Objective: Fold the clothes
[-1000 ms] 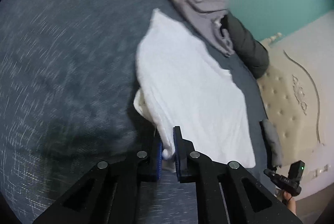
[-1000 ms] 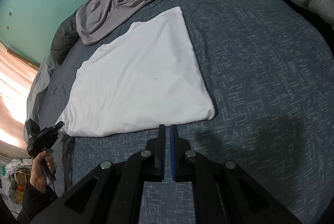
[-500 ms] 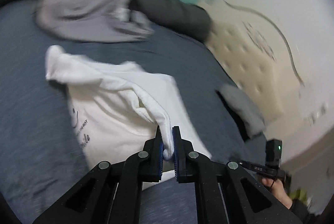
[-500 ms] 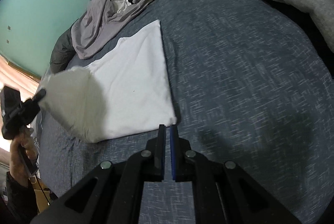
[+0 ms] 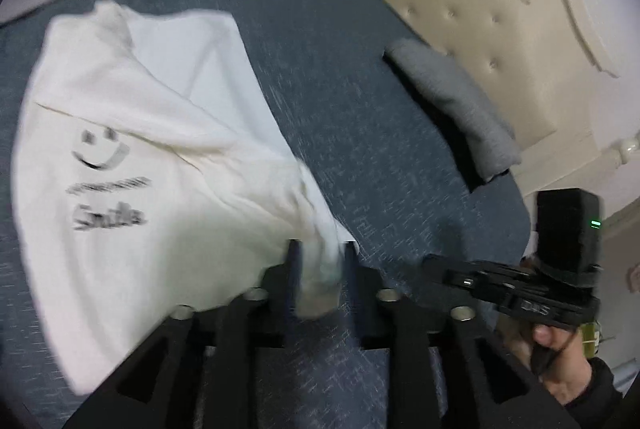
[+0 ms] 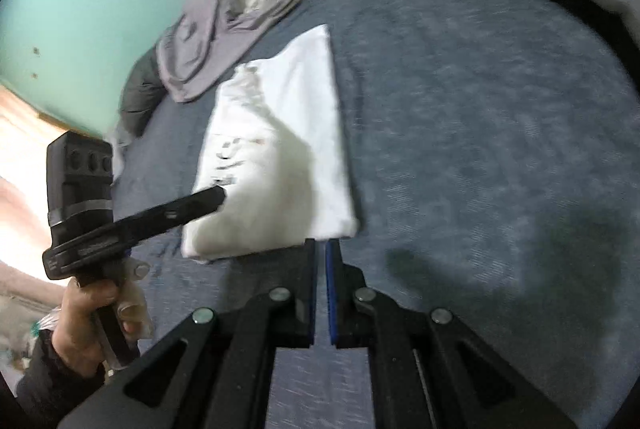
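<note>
On the blue-grey bed (image 5: 360, 133), the left gripper (image 5: 318, 253) has just been spreading, white printed cotton t-shirt (image 5: 132, 165) corner loose between its jaws; right gripper (image 6: 320, 249) is pressed together, empty.

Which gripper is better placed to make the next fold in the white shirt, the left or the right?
Probably the left. The left gripper has just been opening its jaws, and a corner of the white shirt lies between them. The right gripper is shut, empty, beside the shirt's edge.
</note>
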{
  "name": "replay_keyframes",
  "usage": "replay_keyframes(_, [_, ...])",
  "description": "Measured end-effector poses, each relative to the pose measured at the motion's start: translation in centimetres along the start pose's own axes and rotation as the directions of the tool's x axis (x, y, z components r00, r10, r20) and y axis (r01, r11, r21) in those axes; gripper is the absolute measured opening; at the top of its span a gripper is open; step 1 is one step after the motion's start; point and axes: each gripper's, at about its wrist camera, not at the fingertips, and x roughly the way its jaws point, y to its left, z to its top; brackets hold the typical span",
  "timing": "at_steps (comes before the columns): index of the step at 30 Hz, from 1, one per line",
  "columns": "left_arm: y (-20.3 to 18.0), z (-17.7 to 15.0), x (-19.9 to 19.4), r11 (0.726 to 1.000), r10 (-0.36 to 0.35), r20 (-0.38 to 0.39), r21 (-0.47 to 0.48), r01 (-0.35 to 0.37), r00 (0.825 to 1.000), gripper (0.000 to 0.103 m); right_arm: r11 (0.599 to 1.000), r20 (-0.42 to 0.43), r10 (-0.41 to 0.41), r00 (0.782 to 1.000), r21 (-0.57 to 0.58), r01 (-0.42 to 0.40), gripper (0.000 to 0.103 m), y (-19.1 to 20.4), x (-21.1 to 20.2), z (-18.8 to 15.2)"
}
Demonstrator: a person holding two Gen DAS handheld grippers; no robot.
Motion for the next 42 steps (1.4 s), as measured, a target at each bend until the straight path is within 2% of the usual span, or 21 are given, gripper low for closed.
replay_keyframes(1, [0.4,0.0,-1.3,1.0,0.007,0.021,-0.002,-0.007,1.0,0.047,1.0,-0.007,0.009,1.0,-0.002,-0.009,0.006,0.4,0.4,0.3])
replay_keyframes(3, [1.2,0.1,-3.8,1.0,0.022,0.064,-0.006,-0.022,0.998,0.051,1.0,-0.02,0.026,0.999,-0.007,-0.026,0.021,1.2,1.3,0.9])
replay_keyframes(4, [2.0,0.0,-4.7,0.999,0.053,0.068,-0.007,-0.053,0.996,0.051,1.0,-0.025,0.024,0.999,-0.007,-0.024,0.041,1.5,1.8,1.1])
replay_keyframes(5, [2.9,0.0,-5.5,0.996,0.084,0.073,-0.008,-0.083,0.994,0.051,1.0,-0.031,0.022,0.999,-0.007,-0.022,0.05,1.8,2.3,1.4])
replay_keyframes(9, [6.5,-1.1,-7.2,0.985,0.168,0.066,-0.041,-0.165,0.984,0.051,1.0,-0.056,0.011,0.998,-0.018,-0.012,0.05,2.8,4.1,2.3])
replay_keyframes(12, [8.4,-2.3,-7.5,0.978,0.204,0.045,-0.045,-0.202,0.978,0.051,0.997,-0.088,-0.047,0.995,-0.072,0.041,0.05,3.7,5.9,2.5])
replay_keyframes(16, [10.1,-3.7,-7.2,0.976,0.214,0.02,-0.05,-0.213,0.977,0.051,0.988,-0.123,-0.109,0.986,-0.126,0.094,0.048,4.3,7.9,2.5])
replay_keyframes(18, [10.4,-4.3,-6.8,0.977,0.211,0.003,-0.045,-0.21,0.978,0.051,0.985,-0.139,-0.114,0.984,-0.143,0.093,0.029,4.4,8.8,2.4])
replay_keyframes(19, [10.4,-4.6,-6.7,0.977,0.21,-0.003,-0.042,-0.21,0.978,0.051,0.984,-0.147,-0.113,0.983,-0.154,0.09,0.015,4.3,9.0,2.4])
replay_keyframes(20, [10.3,-4.9,-6.5,0.977,0.209,-0.009,-0.04,-0.209,0.978,0.051,0.981,-0.147,-0.123,0.981,-0.167,0.098,0.01,4.3,9.1,2.4])
replay_keyframes(22, [10.3,-5.3,-6.2,0.977,0.211,-0.017,-0.036,-0.211,0.977,0.051,0.982,-0.105,-0.11,0.988,-0.167,0.092,0.007,4.3,7.8,3.1])
replay_keyframes(27, [10.5,-5.5,-5.3,0.977,0.208,-0.025,-0.038,-0.208,0.978,0.051,0.983,-0.009,-0.093,0.996,-0.162,0.091,0.005,3.5,4.6,4.6])
replay_keyframes(30, [10.3,-5.8,-4.7,0.975,0.217,-0.041,-0.032,-0.218,0.975,0.051,0.99,-0.038,-0.108,0.993,-0.098,0.104,0.005,1.1,5.4,4.1])
replay_keyframes(32, [10.3,-6.0,-4.4,0.974,0.224,-0.047,-0.03,-0.226,0.973,0.051,0.996,-0.075,-0.083,0.994,-0.049,0.08,0.005,-0.4,6.6,3.2])
replay_keyframes(38, [10.8,-6.1,-4.9,0.976,0.204,-0.035,-0.072,-0.206,0.978,0.051,1.0,-0.057,0.015,0.998,-0.019,-0.016,0.005,-1.0,6.3,1.9])
replay_keyframes(42, [10.9,-5.7,-5.2,0.979,0.184,-0.019,-0.091,-0.185,0.983,0.051,1.0,-0.063,0.014,0.998,0.001,-0.014,0.005,-1.3,6.1,2.4])
